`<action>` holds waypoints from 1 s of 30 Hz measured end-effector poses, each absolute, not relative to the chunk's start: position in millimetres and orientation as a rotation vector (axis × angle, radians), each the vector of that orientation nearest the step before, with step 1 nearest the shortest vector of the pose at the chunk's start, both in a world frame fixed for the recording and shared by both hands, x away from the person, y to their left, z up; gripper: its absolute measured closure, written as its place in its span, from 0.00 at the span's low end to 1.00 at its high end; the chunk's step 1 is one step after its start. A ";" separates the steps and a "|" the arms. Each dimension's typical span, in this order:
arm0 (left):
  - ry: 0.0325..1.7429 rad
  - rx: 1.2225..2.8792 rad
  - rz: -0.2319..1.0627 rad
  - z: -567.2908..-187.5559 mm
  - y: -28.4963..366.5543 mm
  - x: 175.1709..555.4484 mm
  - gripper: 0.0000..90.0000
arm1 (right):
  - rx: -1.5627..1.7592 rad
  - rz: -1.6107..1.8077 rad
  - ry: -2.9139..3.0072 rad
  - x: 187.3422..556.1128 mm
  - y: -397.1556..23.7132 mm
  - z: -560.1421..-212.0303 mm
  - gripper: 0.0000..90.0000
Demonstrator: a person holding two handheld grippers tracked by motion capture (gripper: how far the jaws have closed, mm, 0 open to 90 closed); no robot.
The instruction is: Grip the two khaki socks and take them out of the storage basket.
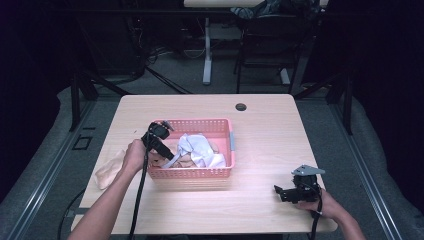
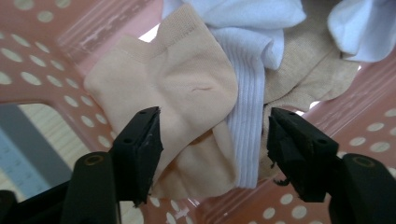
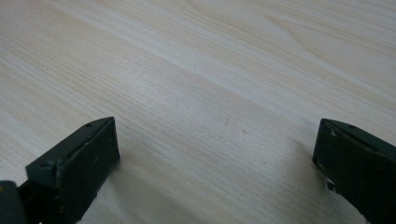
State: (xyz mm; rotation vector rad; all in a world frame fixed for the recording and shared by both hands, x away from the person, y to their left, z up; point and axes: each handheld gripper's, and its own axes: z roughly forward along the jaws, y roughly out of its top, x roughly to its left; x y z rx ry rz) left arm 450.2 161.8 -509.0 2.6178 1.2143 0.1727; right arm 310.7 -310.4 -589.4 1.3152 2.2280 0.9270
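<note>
Reaching into the pink perforated plastic basket, the left gripper points down at the heap of socks inside. Basket sits left of centre on the pale wooden table.

Left gripper view: the two black jaws stand partly apart, straddling a peach-coloured ankle sock and a white ribbed sock that lies just beside it and partly under it. Both socks lie between the jaws. The left jaw's pad is at the peach sock's edge; whether it presses the cloth I cannot tell. The right jaw stands clear of the white sock with a gap visible. No grip established.

Other contents seen in that view: a tan sock behind the white ribbed one, and more white cloth at the upper right. Basket floor and wall show around the pile.

High view: one further peach sock lies flat on the table outside the basket, near its left end and touching the person's left hand.

Right gripper rests low at the table's near right corner, well apart from the basket. Right gripper view: jaws spread wide, nothing between them, bare wood grain beneath.
</note>
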 end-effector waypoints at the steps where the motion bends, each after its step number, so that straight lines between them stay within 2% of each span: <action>1: 1.215 2.628 0.177 -510.3 160.5 450.8 0.43 | 1.316 0.927 2.228 310.7 -310.4 -589.4 0.00; 8: 1.257 2.688 0.239 -520.5 150.5 454.5 0.56 | 1.315 0.928 2.228 310.6 -310.4 -589.4 0.00; 14: 1.303 2.681 0.232 -524.8 150.1 457.0 0.71 | 1.315 0.927 2.228 310.6 -310.4 -589.4 0.00; 21: 1.328 2.706 0.251 -526.6 145.9 457.7 0.79 | 1.315 0.928 2.228 310.6 -310.4 -589.4 0.00; 26: 1.342 2.696 0.236 -528.0 147.9 458.9 0.91 | 1.315 0.927 2.228 310.6 -310.4 -589.4 0.00; 30: 1.326 2.680 0.231 -523.9 148.9 456.9 0.94 | 1.315 0.927 2.228 310.6 -310.4 -589.4 0.00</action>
